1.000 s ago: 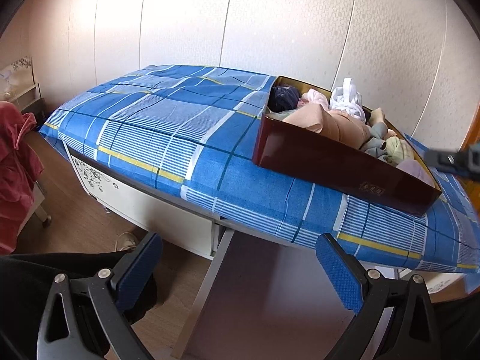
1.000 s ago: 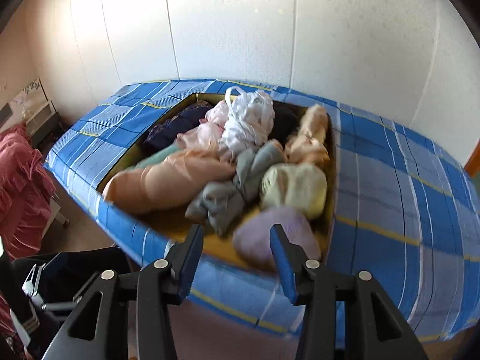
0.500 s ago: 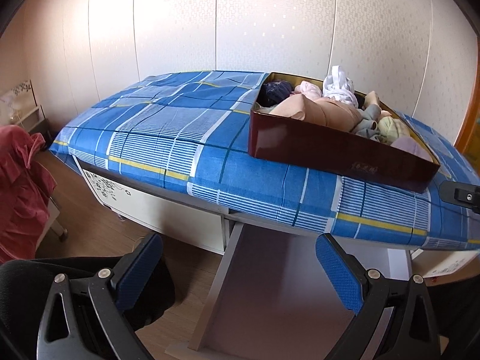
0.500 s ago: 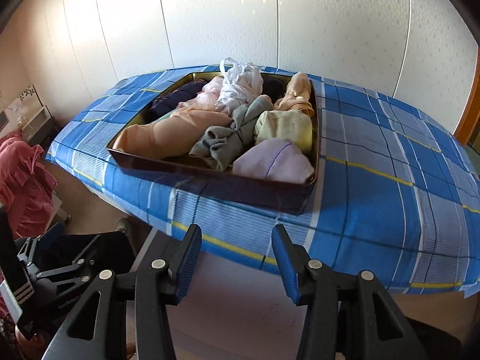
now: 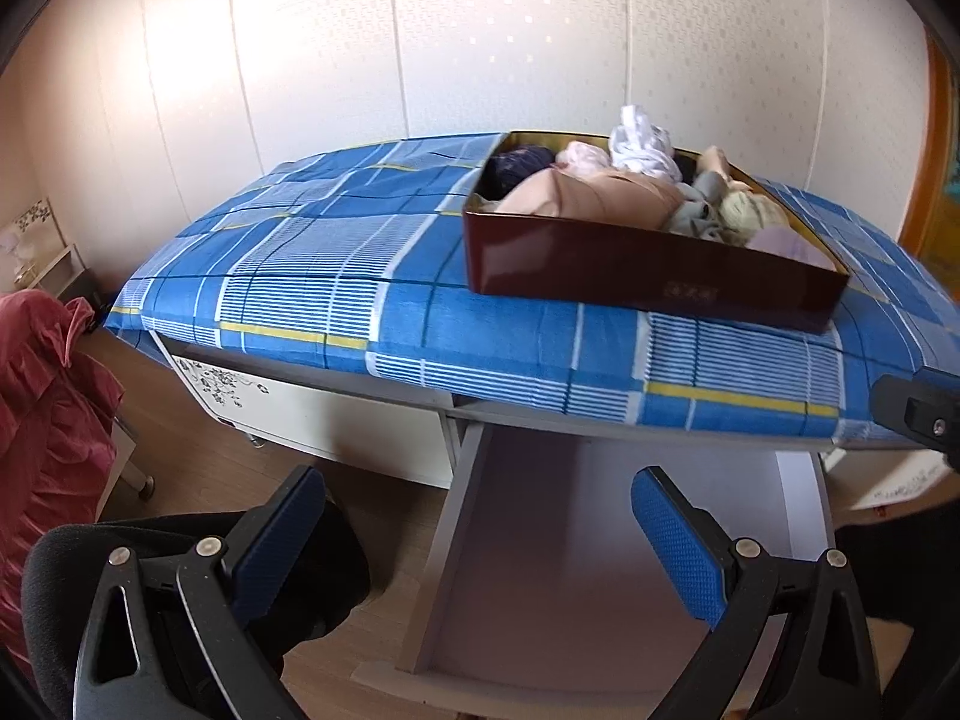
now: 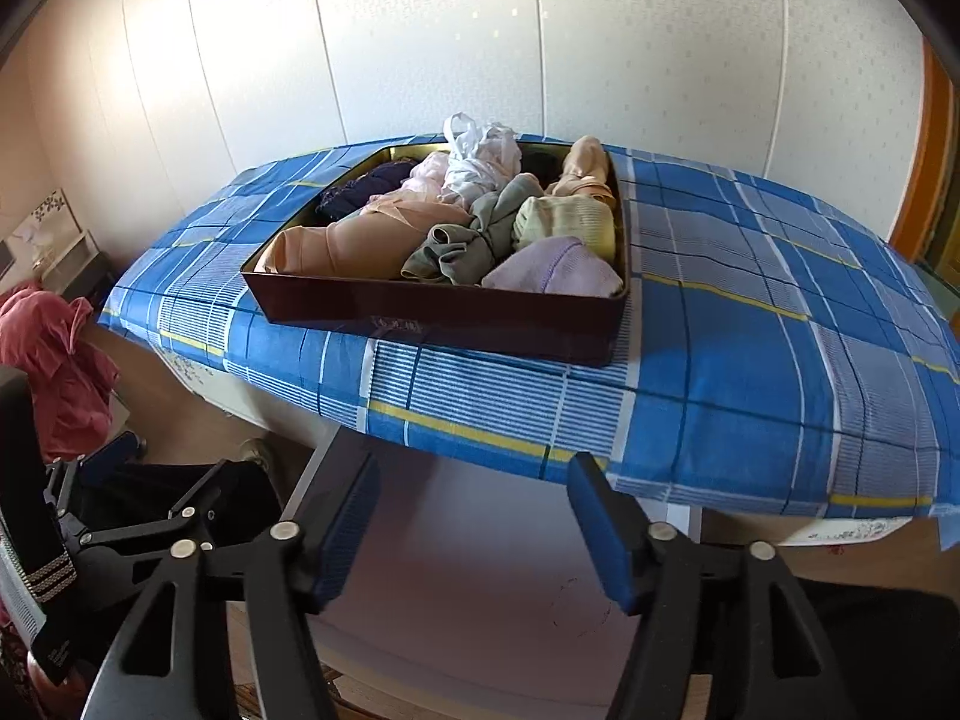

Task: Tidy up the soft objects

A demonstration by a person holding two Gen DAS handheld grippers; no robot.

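Observation:
A dark red box (image 6: 444,315) sits on a table under a blue plaid cloth (image 6: 750,348). It holds several rolled soft garments: a peach roll (image 6: 354,237), a grey-green one (image 6: 474,240), a pale yellow one (image 6: 567,219), a lilac one (image 6: 552,270), a white one (image 6: 480,165) and a dark navy one (image 6: 366,186). The box (image 5: 648,276) also shows in the left wrist view. My left gripper (image 5: 480,546) is open and empty, low in front of the table. My right gripper (image 6: 474,531) is open and empty, below the table's front edge.
A pulled-out pale shelf (image 5: 630,540) lies under the table front (image 6: 480,588). A black chair (image 5: 180,564) is at lower left. Red fabric (image 5: 42,408) hangs at the left. A white cabinet (image 5: 312,420) stands under the table. Wall panels rise behind.
Both grippers have pulled back and down from the box. The right one was over the garments and is now below the table edge, with its jaws wider apart.

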